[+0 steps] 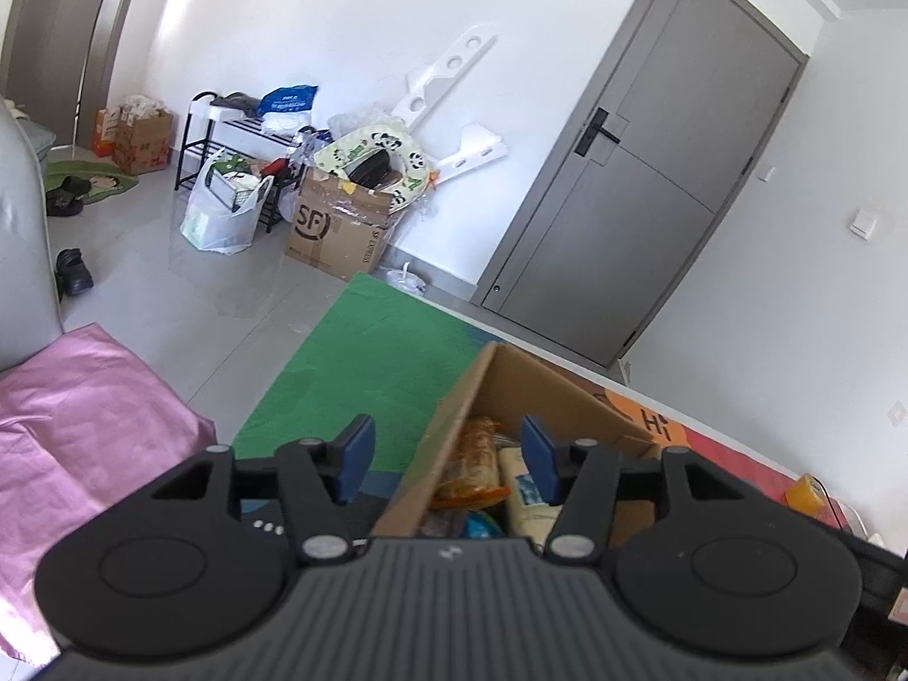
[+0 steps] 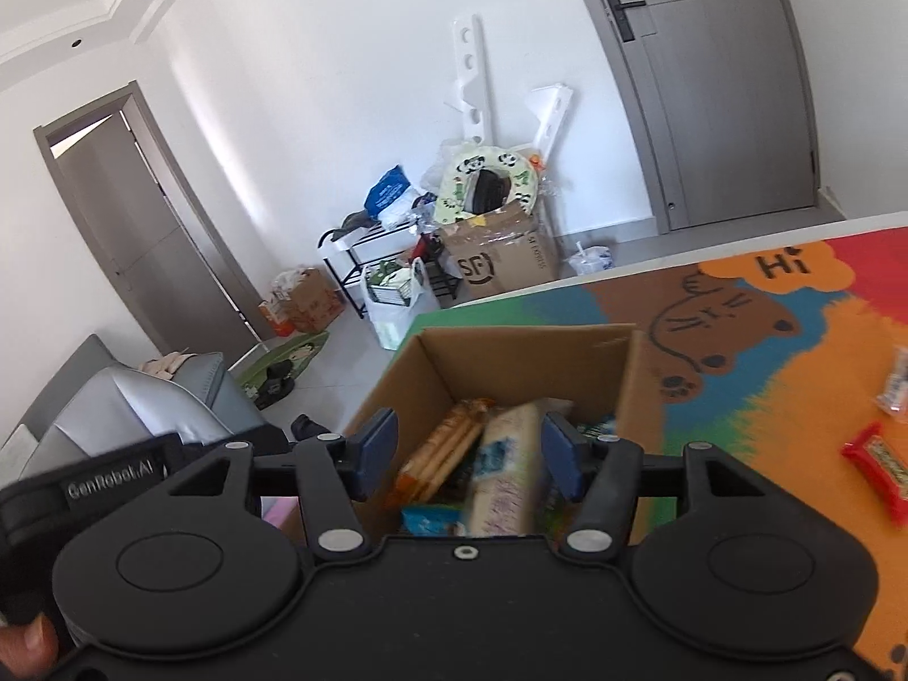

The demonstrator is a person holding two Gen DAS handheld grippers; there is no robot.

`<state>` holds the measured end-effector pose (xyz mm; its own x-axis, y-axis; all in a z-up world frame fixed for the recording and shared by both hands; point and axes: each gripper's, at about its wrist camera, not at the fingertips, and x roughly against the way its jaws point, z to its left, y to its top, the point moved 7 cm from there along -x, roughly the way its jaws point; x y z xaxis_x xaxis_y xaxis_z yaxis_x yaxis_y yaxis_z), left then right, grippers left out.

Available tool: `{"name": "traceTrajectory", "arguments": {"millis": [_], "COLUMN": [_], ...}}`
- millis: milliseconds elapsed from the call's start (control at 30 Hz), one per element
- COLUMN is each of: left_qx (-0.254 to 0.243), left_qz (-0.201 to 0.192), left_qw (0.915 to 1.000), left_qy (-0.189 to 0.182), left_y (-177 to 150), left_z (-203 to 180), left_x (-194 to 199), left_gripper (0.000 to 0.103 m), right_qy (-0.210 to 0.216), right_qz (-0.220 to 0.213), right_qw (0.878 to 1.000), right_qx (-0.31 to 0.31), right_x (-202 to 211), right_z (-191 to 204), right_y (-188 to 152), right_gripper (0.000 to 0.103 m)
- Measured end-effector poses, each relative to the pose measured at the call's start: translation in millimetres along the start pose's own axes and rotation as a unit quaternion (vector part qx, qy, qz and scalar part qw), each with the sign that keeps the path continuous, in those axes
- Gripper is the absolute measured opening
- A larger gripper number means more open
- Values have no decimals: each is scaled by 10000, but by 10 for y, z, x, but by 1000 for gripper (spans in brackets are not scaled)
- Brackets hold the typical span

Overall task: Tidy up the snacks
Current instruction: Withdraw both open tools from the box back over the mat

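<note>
An open cardboard box (image 1: 545,386) stands on a colourful cartoon mat and holds several snack packets. My left gripper (image 1: 448,459) hangs open over the box's left wall, with an orange packet (image 1: 476,465) and a cream packet (image 1: 525,496) below its fingers. In the right wrist view the same box (image 2: 511,357) sits straight ahead. My right gripper (image 2: 470,451) is open above it. A blurred pale packet (image 2: 508,471) stands between its pads, with a clear gap to the left pad. An orange biscuit packet (image 2: 442,454) lies beside it inside the box.
A red wrapped bar (image 2: 877,468) and a clear-wrapped snack (image 2: 896,380) lie loose on the mat (image 2: 794,397) to the right of the box. A pink cloth (image 1: 85,425) and a grey sofa (image 2: 142,397) sit to the left. Clutter and an SF carton (image 1: 340,232) line the far wall.
</note>
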<state>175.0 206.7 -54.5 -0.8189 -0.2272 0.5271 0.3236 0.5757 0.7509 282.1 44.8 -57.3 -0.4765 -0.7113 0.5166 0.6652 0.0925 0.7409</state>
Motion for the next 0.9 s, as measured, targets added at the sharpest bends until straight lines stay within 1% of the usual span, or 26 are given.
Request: {"name": "traceTrajectory", "arguments": {"millis": [133, 200, 300, 467, 533, 600, 633, 667, 733, 767, 833, 900], "left_qx": [-146, -201, -338, -464, -535, -616, -652, -675, -716, -772, -881, -915], "left_qz": [63, 48, 12, 106, 134, 123, 102, 89, 96, 95, 116, 161], "left_qw": [9999, 9998, 9994, 9989, 9985, 9980, 9977, 9976, 9971, 9965, 9953, 9949], "left_qy": [-30, -14, -30, -43, -68, -106, -134, -157, -235, -310, -397, -400], "left_y": [-73, -113, -176, -298, -340, -376, -395, -414, -458, -481, -531, -595], "left_z": [-185, -277, -426, -645, -740, -830, -884, -929, -1029, -1090, -1202, -1288], "left_x": [-2, 22, 58, 62, 70, 80, 91, 99, 105, 112, 110, 101], "left_gripper": [62, 73, 82, 86, 89, 94, 95, 96, 97, 98, 99, 101], "right_qy": [-154, -213, -293, -429, -479, -540, -567, -597, -663, -689, -742, -852], "right_qz": [-85, -110, -135, -220, -254, -310, -333, -357, -413, -442, -496, -586], "right_qw": [9998, 9996, 9992, 9982, 9977, 9970, 9967, 9963, 9956, 9952, 9942, 9926], "right_qx": [-102, -154, -220, -355, -411, -460, -480, -496, -514, -533, -600, -643], "right_x": [191, 282, 393, 618, 697, 779, 821, 861, 954, 996, 1078, 1161], "right_z": [-181, -274, -406, -620, -700, -784, -827, -864, -952, -997, -1099, -1190], "right_y": [-14, -29, -38, -59, -68, -76, -78, -85, -92, -93, -100, -102], "right_gripper": [57, 57, 57, 59, 66, 70, 75, 77, 87, 89, 101, 103]}}
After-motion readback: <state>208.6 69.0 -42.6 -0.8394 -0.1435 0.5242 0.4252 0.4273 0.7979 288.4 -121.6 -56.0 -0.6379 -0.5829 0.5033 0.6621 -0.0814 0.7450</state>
